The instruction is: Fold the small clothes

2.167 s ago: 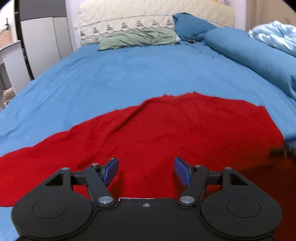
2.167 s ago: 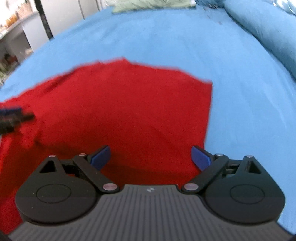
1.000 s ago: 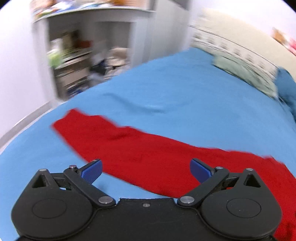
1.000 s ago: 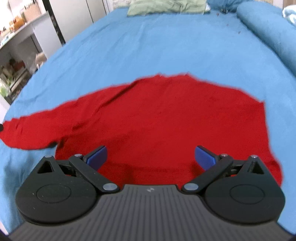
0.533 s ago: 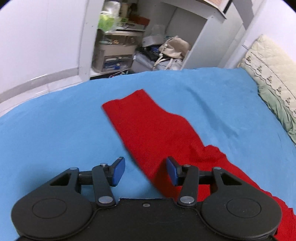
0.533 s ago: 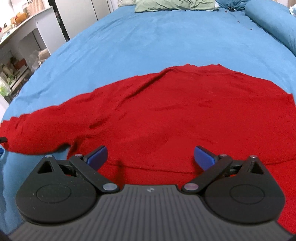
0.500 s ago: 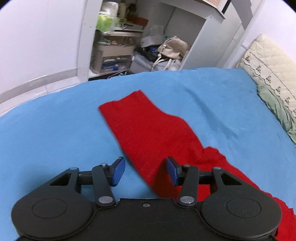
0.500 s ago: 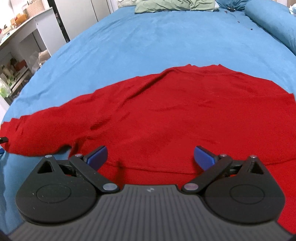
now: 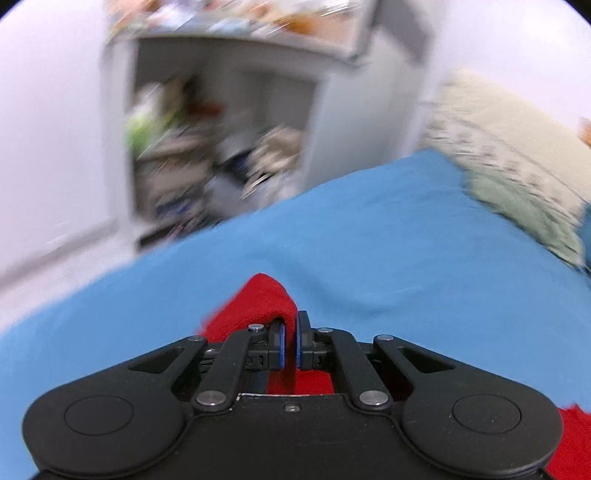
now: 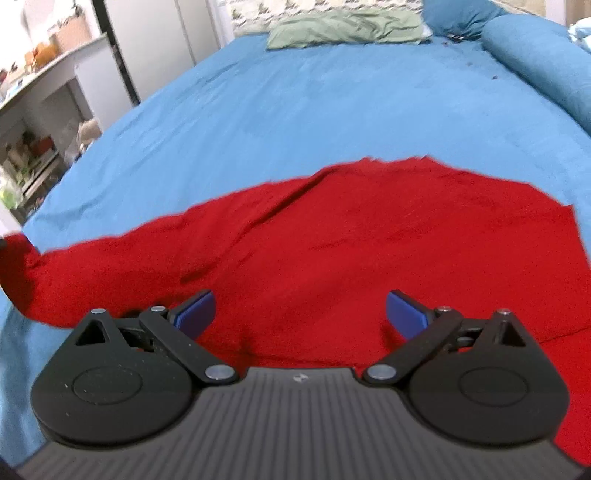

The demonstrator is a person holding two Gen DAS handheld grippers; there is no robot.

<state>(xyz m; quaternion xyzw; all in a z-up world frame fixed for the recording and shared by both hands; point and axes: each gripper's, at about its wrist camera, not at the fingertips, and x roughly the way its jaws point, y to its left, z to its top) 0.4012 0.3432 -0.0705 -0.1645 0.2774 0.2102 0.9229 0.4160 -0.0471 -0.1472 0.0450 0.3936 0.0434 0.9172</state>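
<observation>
A red sweater (image 10: 369,251) lies spread on a bed covered with a blue sheet (image 10: 314,110). Its body sits in the near middle of the right wrist view, and one long sleeve (image 10: 92,266) runs off to the left, with its end raised at the left edge of that view.

The left gripper (image 9: 290,341) has its blue-padded fingers (image 9: 279,343) pressed almost together on a fold of the red sleeve end, which bunches up just beyond the tips and hangs between them. The cloth there is lifted off the sheet. Beyond it in the left wrist view the blue sheet stretches away to a white shelving unit (image 9: 221,147) full of blurred clutter, and to the right a cream headboard (image 9: 517,147) and a green pillow (image 9: 524,218). Much of that view is smeared by motion.

The right gripper (image 10: 300,311) hovers low over the near part of the sweater's body with its fingers (image 10: 194,308) spread wide apart and nothing between them. Whether the tips touch the cloth cannot be told.

At the far end of the bed in the right wrist view lie the green pillow (image 10: 343,27) and a blue pillow (image 10: 458,14), and a long blue bolster (image 10: 546,62) runs down the right side. A white desk with shelves (image 10: 40,110) stands to the left of the bed.
</observation>
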